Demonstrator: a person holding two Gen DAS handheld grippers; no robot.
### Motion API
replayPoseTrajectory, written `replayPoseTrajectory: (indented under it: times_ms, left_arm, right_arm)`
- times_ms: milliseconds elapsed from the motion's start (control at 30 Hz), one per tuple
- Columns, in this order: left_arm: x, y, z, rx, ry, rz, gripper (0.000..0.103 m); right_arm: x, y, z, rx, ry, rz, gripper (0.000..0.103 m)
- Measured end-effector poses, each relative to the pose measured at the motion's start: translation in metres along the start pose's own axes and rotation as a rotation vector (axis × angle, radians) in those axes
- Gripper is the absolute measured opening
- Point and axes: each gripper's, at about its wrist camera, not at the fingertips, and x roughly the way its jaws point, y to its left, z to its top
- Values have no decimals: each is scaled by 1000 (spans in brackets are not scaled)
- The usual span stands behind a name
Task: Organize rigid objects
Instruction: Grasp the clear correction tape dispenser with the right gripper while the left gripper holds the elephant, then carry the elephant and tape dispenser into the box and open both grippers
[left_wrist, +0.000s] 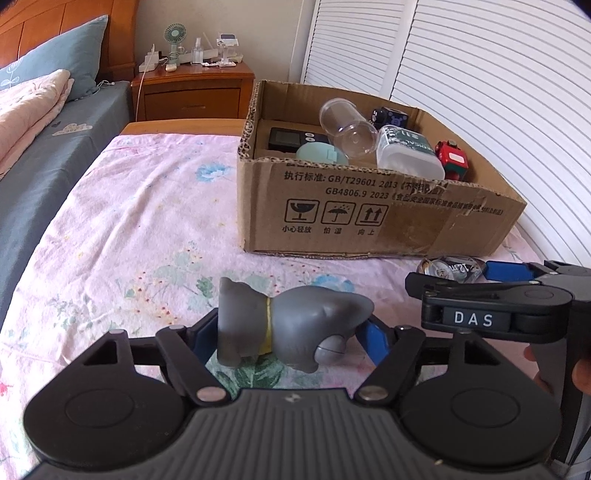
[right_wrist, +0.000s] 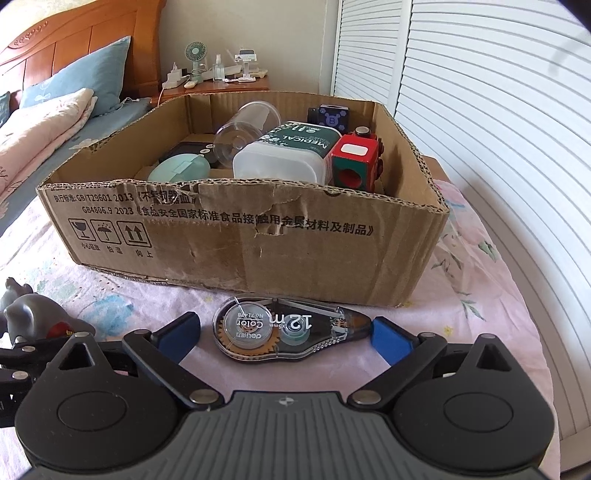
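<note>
Several items already lay in the cardboard box (right_wrist: 236, 236), while the left gripper (left_wrist: 291, 332) pinched the gray figurine (left_wrist: 291, 325) and the right gripper (right_wrist: 288, 332) stood open around the correction tape (right_wrist: 284, 332).

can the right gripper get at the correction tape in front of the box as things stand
Probably yes. The correction tape lies flat on the sheet between the open fingers of the right gripper, with nothing on top of it. The box stands just behind it, apart, so it should not block a grasp.
</note>
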Motion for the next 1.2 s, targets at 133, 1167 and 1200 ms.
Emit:
replayPoseTrajectory:
  times_ms: [133,1167,1200]
  left_arm:
    - [0,0,1,10,4,0,74]
    - [-54,-14,66,368,10,-123,73]
    - [-54,-15,73,371,-1,-122,73]
  right_arm:
    - [-2,1,1,-12,8,3,93]
    - [-92,-17,15,-182,14,192,93]
    - [-94,-18,18,-182,3,191,93]
